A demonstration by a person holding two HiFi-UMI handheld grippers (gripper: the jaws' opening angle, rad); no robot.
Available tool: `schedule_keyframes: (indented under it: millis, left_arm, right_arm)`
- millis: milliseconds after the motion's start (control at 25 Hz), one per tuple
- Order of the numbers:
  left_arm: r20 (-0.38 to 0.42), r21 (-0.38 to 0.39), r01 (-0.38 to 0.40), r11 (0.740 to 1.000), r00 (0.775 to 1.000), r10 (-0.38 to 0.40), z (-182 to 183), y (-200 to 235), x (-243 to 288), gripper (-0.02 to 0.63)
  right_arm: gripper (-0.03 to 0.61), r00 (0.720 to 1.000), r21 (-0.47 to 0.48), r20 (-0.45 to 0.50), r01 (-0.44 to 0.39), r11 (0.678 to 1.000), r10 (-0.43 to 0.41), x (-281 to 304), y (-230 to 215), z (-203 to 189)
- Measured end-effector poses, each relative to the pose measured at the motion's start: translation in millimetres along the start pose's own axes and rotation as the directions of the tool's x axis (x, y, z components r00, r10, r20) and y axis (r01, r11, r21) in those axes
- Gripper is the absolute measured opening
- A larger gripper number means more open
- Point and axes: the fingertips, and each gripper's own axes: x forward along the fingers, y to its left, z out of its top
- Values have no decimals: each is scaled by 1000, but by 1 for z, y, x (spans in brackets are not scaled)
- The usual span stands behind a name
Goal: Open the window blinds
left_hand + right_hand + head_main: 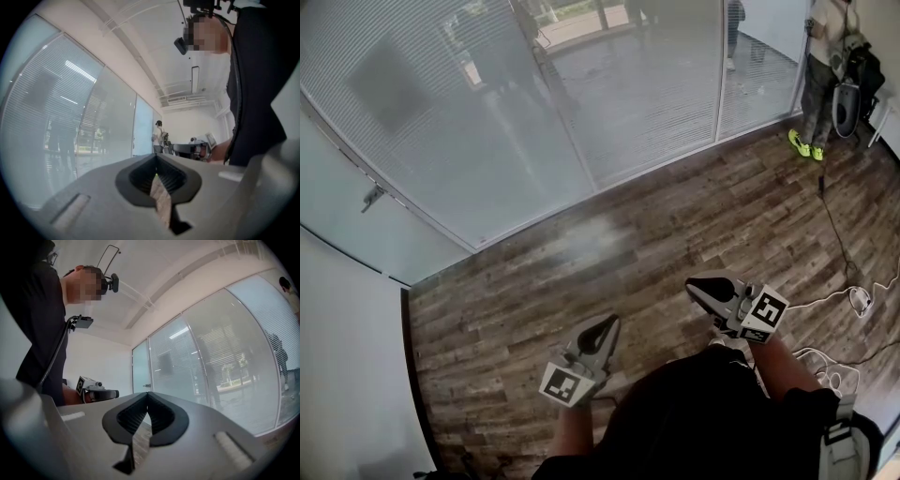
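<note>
Both claws shut and empty, blinds still well ahead of you

Your left claw (607, 325) and right claw (694, 287) are closed tight with nothing in them, above the wood floor (534, 281). Cables (834, 230) lie on the floor to your right. Further on, the blinds (478, 112) hang behind the glass wall, and a person (823, 80) stands at its far end. Only the head view shows the cables. The gripper views show the ceiling (154, 37).
</note>
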Motion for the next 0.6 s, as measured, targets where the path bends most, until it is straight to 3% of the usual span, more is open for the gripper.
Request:
schedule_keyframes:
  millis: [160,480,600]
  left_arm:
    - [0,-1,1,1000,1000,-1,-1,-1,-1,5]
    - [-20,-8,4,1000,1000,-5,-7,-7,-6,4]
    - [-17,-11,8,1000,1000,-9,-7,-8,-5,5]
  right_arm:
    - [6,999,-16,-51,-3,1000,3,-2,3,-11]
    - [6,999,-6,-20,-28,1000,28,2,11,-7]
    - [6,997,-12,-53,-51,999,50,3,19,-10]
